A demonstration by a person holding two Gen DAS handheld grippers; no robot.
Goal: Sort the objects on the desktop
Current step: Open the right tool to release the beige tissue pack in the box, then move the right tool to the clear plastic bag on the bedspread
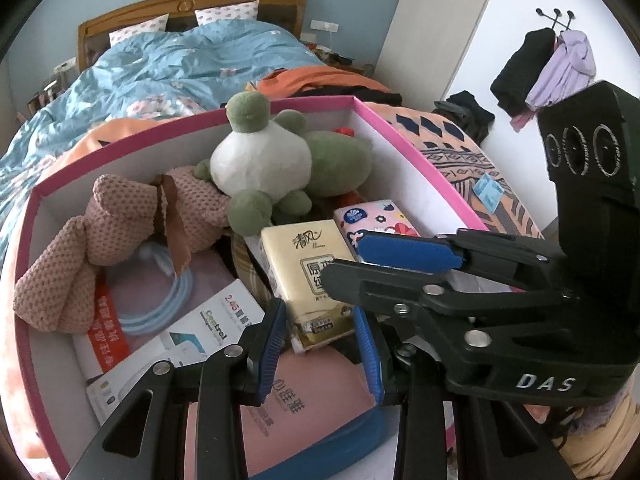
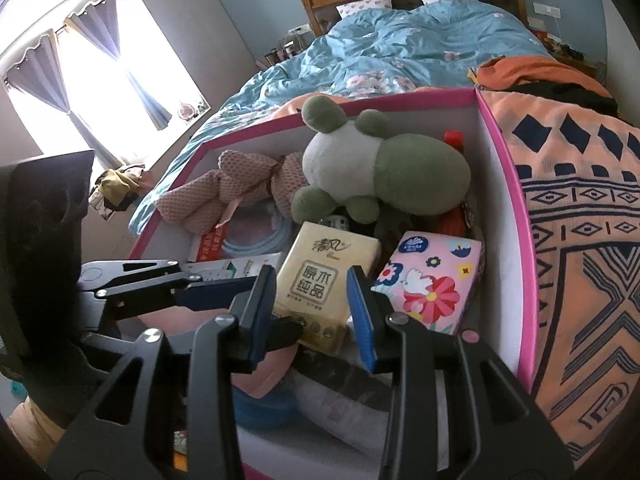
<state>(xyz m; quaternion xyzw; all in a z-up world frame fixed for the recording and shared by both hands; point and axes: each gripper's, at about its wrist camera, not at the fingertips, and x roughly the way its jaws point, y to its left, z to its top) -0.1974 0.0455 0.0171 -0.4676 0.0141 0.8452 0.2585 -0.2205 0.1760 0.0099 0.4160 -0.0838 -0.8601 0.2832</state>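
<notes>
Pink-rimmed and white inside, the box (image 1: 420, 152) sits on an orange patterned blanket (image 2: 580, 208) at the foot of a bed (image 2: 400, 48) with a blue quilt. Inside it, a green and white plush frog (image 1: 264, 160) lies toward the far wall, partly on top of a knitted pink toy (image 1: 120, 216). Below the toys are a coiled pale blue cable (image 1: 160, 300), a white carton (image 1: 200, 332) and a pink packet (image 1: 304, 396) with print on it. Nearer the right wall stand a beige tissue pack (image 2: 324, 288) and, just beside it, a floral tissue pack (image 2: 432, 280).

Left gripper (image 1: 320, 344) hangs over the box's near part with its jaws set narrow; the lower end of the beige pack shows in the gap, but whether the pads press on it I cannot tell. Right gripper (image 2: 312, 312) points down at the same pack from the other side, jaws narrow as well, blue pads either side of the pack's near end; contact cannot be told there either. In the left wrist view the right gripper crosses in from the right, above the floral pack.
</notes>
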